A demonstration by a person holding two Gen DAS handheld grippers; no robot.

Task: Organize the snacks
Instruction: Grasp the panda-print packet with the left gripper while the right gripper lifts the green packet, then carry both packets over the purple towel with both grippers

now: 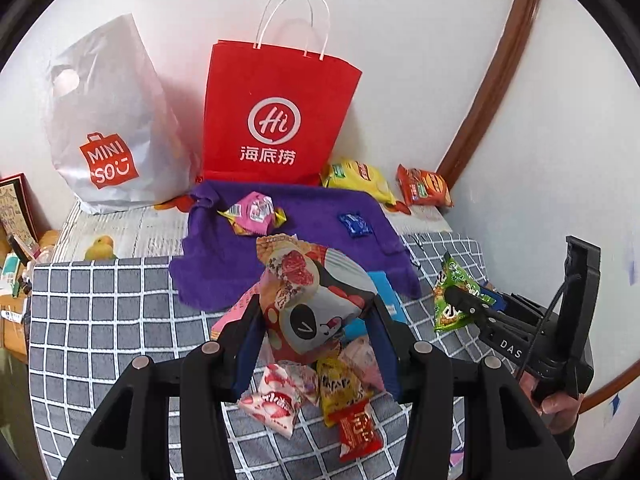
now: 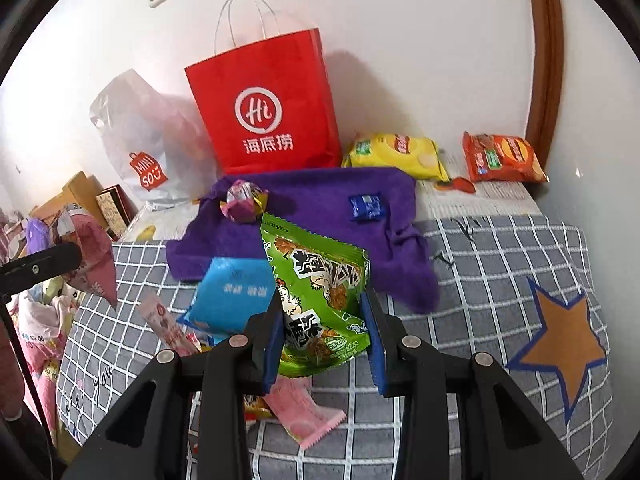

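My left gripper [image 1: 316,312] is shut on a panda-print snack bag [image 1: 316,300] and holds it above a pile of small snack packets [image 1: 320,396] on the grey checked cloth. My right gripper [image 2: 322,320] is shut on a green snack bag [image 2: 320,292], held above the cloth; it shows at the right of the left wrist view [image 1: 454,296]. A purple towel [image 1: 304,236] lies behind with a pink wrapped snack [image 1: 256,214] and a small blue packet [image 1: 355,224] on it. A red paper bag [image 1: 276,120] and a white Miniso bag [image 1: 108,132] stand against the wall.
A yellow chip bag [image 2: 396,156] and an orange chip bag [image 2: 502,158] lie at the back right by the wall. A blue packet [image 2: 232,292] and pink packets [image 2: 304,412] lie under my right gripper. Boxes and clutter [image 2: 76,200] sit off the left edge.
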